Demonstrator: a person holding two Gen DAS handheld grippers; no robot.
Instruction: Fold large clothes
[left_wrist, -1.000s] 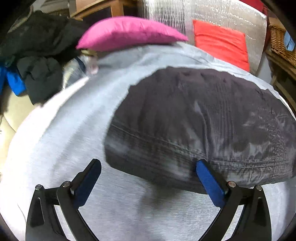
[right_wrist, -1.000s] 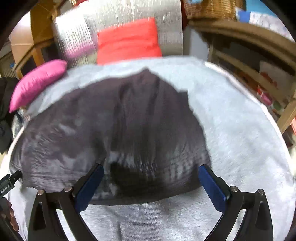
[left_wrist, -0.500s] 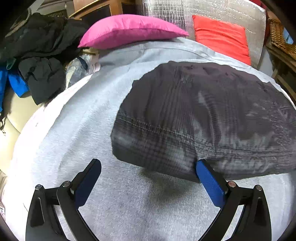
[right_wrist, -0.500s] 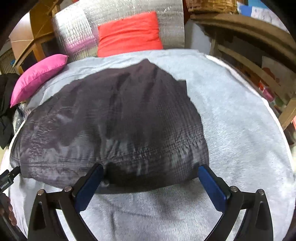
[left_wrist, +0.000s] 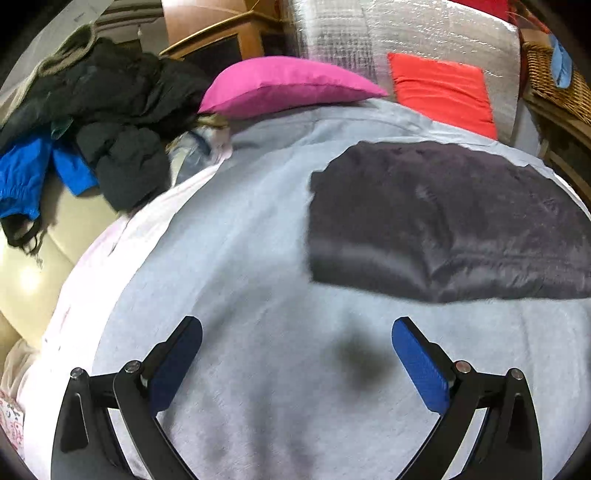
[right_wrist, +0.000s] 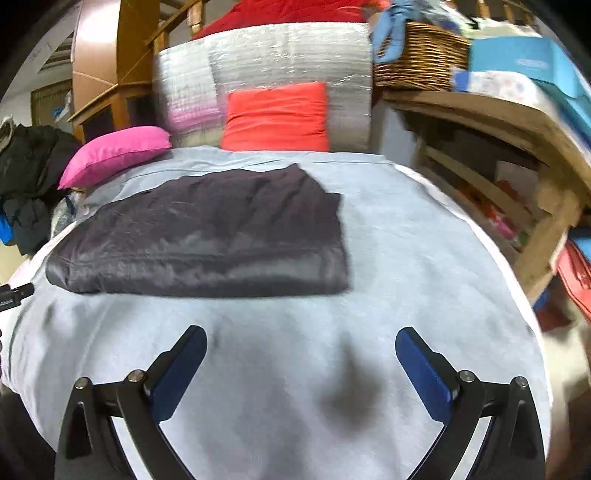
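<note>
Dark garment (right_wrist: 207, 236) is lying as a compact, roughly rectangular bundle on the grey bed cover (right_wrist: 406, 280), toward its far half; no loose sleeve or flap is showing, so the fold is looking close to done, though any layers underneath are hidden.

Left gripper (left_wrist: 295, 362) is hovering over bare cover near the garment's near edge, jaws spread wide, holding nothing; right gripper (right_wrist: 301, 369) is doing likewise, wide apart and empty, short of the near hem; neither is touching cloth.

Judgement: this is the gap between folds or after the last; a next move, if any, is calling for both grippers to go down to the near hem, pinch at two corners and carry them over, or for a fresh piece from the clothes pile (left_wrist: 110, 122) on the left.

Garment fabric is looking thin, slightly shiny, with a stitched seam near the front edge; probably slippery; cover is looking matte and fleecy; pink pillow (left_wrist: 284, 85) and red cushion (left_wrist: 443, 92) are sitting behind.
</note>
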